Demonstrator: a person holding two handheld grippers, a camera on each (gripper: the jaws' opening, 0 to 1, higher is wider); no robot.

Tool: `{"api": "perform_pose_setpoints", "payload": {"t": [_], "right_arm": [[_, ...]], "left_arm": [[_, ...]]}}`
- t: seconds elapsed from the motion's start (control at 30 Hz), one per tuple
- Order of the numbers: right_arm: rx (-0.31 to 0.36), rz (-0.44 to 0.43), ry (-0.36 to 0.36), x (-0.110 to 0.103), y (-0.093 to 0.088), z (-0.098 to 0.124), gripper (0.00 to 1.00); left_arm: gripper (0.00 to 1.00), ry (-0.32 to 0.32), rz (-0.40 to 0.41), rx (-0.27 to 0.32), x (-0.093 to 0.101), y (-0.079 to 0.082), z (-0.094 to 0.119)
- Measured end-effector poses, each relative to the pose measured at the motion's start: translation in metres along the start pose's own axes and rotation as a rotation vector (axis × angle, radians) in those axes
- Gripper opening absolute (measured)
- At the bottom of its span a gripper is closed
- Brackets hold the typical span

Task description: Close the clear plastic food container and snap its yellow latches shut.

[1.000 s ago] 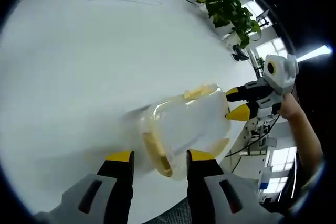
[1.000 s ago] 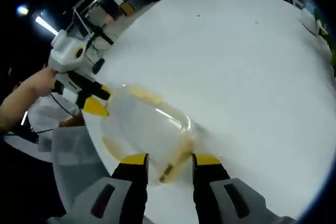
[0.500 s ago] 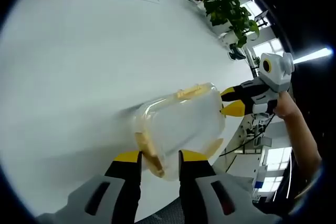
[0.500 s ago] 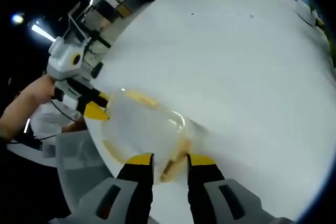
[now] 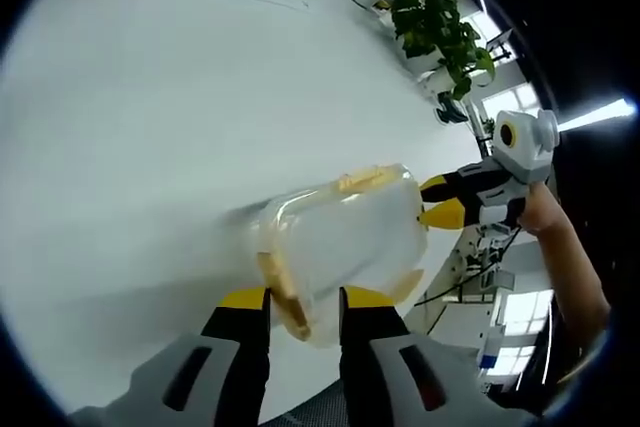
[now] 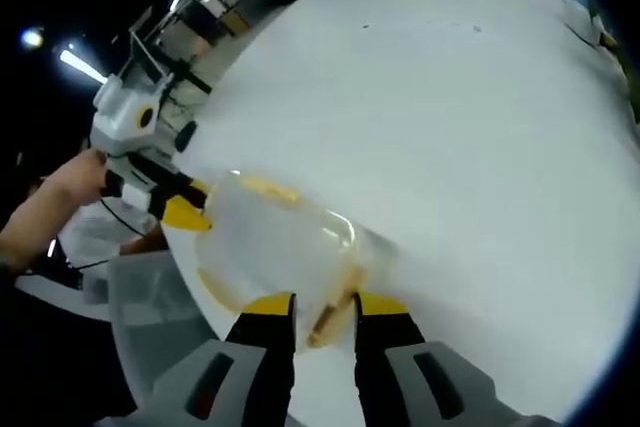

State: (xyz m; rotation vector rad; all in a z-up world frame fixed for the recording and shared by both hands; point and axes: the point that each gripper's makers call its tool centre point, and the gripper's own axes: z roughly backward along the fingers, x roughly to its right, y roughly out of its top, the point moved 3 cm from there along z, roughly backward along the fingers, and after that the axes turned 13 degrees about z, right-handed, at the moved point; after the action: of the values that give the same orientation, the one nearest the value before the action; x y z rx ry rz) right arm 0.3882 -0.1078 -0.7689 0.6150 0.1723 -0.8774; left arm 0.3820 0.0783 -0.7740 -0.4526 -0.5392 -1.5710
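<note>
Container (image 5: pixel 340 247) on desk (image 5: pixel 150 97): left hand-held gripper (image 5: pixel 295 299) and right hand-held gripper (image 6: pixel 312 304) each pinch an end latch (image 5: pixel 282 292); squeeze evenly until seated.

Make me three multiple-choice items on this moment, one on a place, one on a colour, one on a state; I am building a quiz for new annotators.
1. Where does the clear container stand?
A. at the edge of the white table
B. on a chair
C. inside a drawer

2. What colour are the container's latches?
A. blue
B. yellow
C. red

3. How do the jaws of the left gripper stand?
A. spread wide, well away from the container
C. turned away toward the potted plant
B. drawn close on either side of a latch at the container's end

Answers:
1 A: the left gripper view shows the container by the table's rim.
2 B: the right gripper view shows a yellow latch between the jaws of the right gripper.
3 B: both yellow tips flank the near latch with little gap.
</note>
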Motion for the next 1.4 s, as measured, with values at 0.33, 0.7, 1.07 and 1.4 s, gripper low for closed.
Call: {"api": "perform_pose_setpoints", "payload": {"t": [0.33,0.7,1.07,1.4], "right_arm": [[-0.006,-0.033,0.010,-0.003,-0.003,-0.004,0.17],[-0.007,-0.047,-0.005,-0.001,0.003,-0.006,0.18],[-0.016,-0.080,-0.004,-0.004,0.000,-0.004,0.19],[0.034,0.009,-0.016,-0.005,0.001,-0.002,0.22]], "left_arm": [[0.23,0.009,0.020,-0.002,0.005,0.001,-0.002],[0.24,0.000,0.012,0.002,0.001,0.002,-0.002],[0.26,0.004,-0.012,-0.014,-0.002,0.004,0.001],[0.29,0.002,-0.052,-0.013,-0.001,0.001,0.001]]}}
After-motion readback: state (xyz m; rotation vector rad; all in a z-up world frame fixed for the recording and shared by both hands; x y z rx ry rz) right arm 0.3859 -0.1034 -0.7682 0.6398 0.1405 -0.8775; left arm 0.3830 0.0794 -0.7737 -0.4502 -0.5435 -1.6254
